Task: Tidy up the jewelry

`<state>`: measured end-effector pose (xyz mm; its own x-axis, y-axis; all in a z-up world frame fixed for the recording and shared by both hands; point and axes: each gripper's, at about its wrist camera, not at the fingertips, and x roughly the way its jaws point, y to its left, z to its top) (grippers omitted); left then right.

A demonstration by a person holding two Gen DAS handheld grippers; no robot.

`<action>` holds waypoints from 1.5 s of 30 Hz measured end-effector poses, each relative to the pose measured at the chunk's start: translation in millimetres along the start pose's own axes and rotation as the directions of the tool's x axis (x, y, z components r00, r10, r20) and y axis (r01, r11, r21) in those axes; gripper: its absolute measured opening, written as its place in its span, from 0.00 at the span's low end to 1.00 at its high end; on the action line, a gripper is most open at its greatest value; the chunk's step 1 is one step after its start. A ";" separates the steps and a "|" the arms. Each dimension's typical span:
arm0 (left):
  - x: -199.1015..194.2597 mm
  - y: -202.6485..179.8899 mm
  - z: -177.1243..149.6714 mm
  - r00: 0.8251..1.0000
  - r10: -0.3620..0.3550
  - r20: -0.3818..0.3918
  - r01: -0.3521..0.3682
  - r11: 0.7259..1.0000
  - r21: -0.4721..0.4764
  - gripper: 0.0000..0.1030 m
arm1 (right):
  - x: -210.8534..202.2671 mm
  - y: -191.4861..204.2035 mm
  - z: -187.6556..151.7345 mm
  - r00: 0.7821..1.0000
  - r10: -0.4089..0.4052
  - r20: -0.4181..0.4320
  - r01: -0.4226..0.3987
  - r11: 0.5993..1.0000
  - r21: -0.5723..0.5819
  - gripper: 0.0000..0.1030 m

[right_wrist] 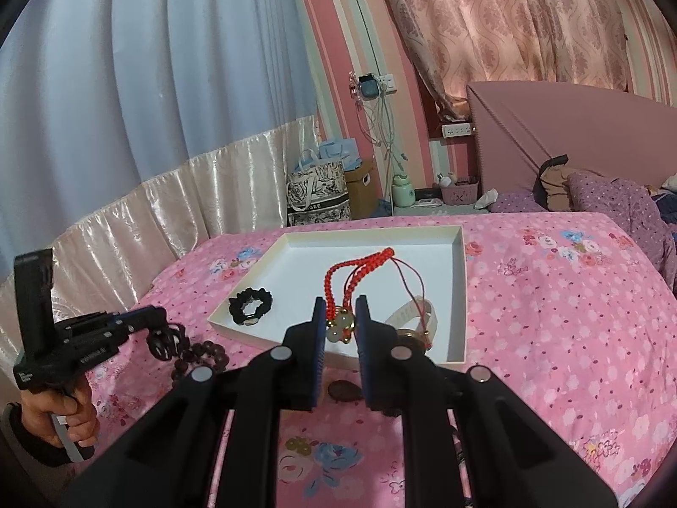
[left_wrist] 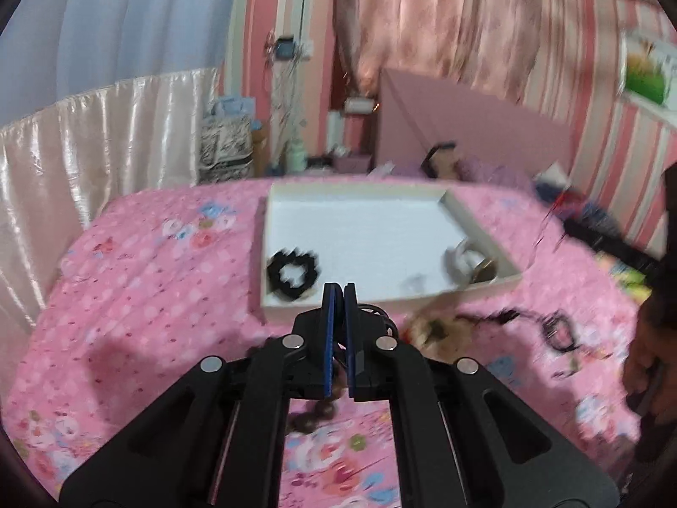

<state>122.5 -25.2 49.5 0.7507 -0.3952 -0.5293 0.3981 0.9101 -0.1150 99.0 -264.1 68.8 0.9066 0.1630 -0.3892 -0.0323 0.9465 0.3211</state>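
left gripper: black two-finger gripper with blue pads (left_wrist: 339, 292), jaws pinched together on a string of dark brown wooden beads (right_wrist: 199, 360). From the right wrist view it's down at 9 o'clock, beads drooping from the tips onto the pink floral bedspread (right_wrist: 550, 317), and a hand (right_wrist: 63, 419) is wrapped round its handle.

right gripper: same kind of black gripper (right_wrist: 340, 321), jaws only a little apart and clamped on a red braided cord charm with pale green beads (right_wrist: 338, 292). The cord loops up toward 12 o'clock over the tray.

tray: shallow white cardboard box lid (right_wrist: 459, 296) sitting flat on the bed, dead ahead of both grippers.

in the tray: black frilly scrunchie (right_wrist: 250, 305) in the near corner at 10 o'clock, whitish bangle (right_wrist: 412, 311) at 2 o'clock in the right wrist view, something brassy by it, can't tell what.

left wrist view: pretty blurry. More dark jewelry (left_wrist: 558, 330) lies on the bedspread at 3 o'clock, outside the tray.
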 end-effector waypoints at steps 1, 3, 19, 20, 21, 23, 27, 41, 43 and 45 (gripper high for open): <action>0.0 -0.6 3.2 1.000 -0.023 0.005 0.023 1.000 -0.010 0.02 | -0.5 0.8 -0.4 1.000 0.002 0.000 -0.002 1.000 0.000 0.13; 1.0 -1.2 3.7 0.997 -0.076 0.002 0.077 0.997 -0.029 0.02 | -2.0 3.0 -1.0 1.000 0.007 0.002 -0.007 1.000 -0.002 0.13; 27.4 20.9 -6.2 0.992 -0.080 -0.101 0.073 0.995 -0.070 0.02 | -2.4 1.4 -8.9 1.000 0.006 -0.013 -0.006 1.000 0.007 0.13; 29.6 24.4 -8.0 0.988 -0.110 -0.110 0.100 0.990 -0.095 0.02 | -1.8 0.9 -9.3 1.000 0.006 -0.015 -0.006 1.000 0.008 0.13; 30.9 27.1 -9.4 0.986 -0.121 -0.114 0.108 0.988 -0.109 0.02 | -1.5 0.0 -9.1 1.000 0.005 -0.015 -0.005 1.000 0.009 0.13; 29.6 29.0 -9.6 0.985 -0.132 -0.109 0.119 0.986 -0.115 0.02 | -0.5 -1.1 -8.0 1.000 0.005 -0.016 -0.005 1.000 0.014 0.13; 33.4 31.7 -12.1 0.986 -0.117 -0.122 0.105 0.989 -0.101 0.02 | -0.3 -1.5 -7.9 1.000 0.005 -0.015 -0.005 1.000 0.014 0.13; 44.6 11.0 -36.1 0.973 0.043 -0.226 0.032 0.948 0.317 0.02 | 8.2 2.8 -10.9 0.999 0.008 -0.042 -0.008 1.000 0.008 0.13; 42.3 11.5 -37.3 0.971 0.047 -0.235 0.040 0.936 0.349 0.02 | 8.3 2.6 -12.6 0.999 0.009 -0.045 -0.009 1.000 0.007 0.13; 40.2 14.8 -35.8 0.968 0.039 -0.247 0.053 0.933 0.357 0.02 | 9.1 2.5 -13.6 0.999 0.008 -0.048 -0.008 1.000 0.007 0.13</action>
<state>139.7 -23.2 -3.6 0.6124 -0.3164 -0.7245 0.5992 0.7836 0.1643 101.4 -256.4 54.3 0.8852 0.1839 -0.4274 -0.0366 0.9432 0.3301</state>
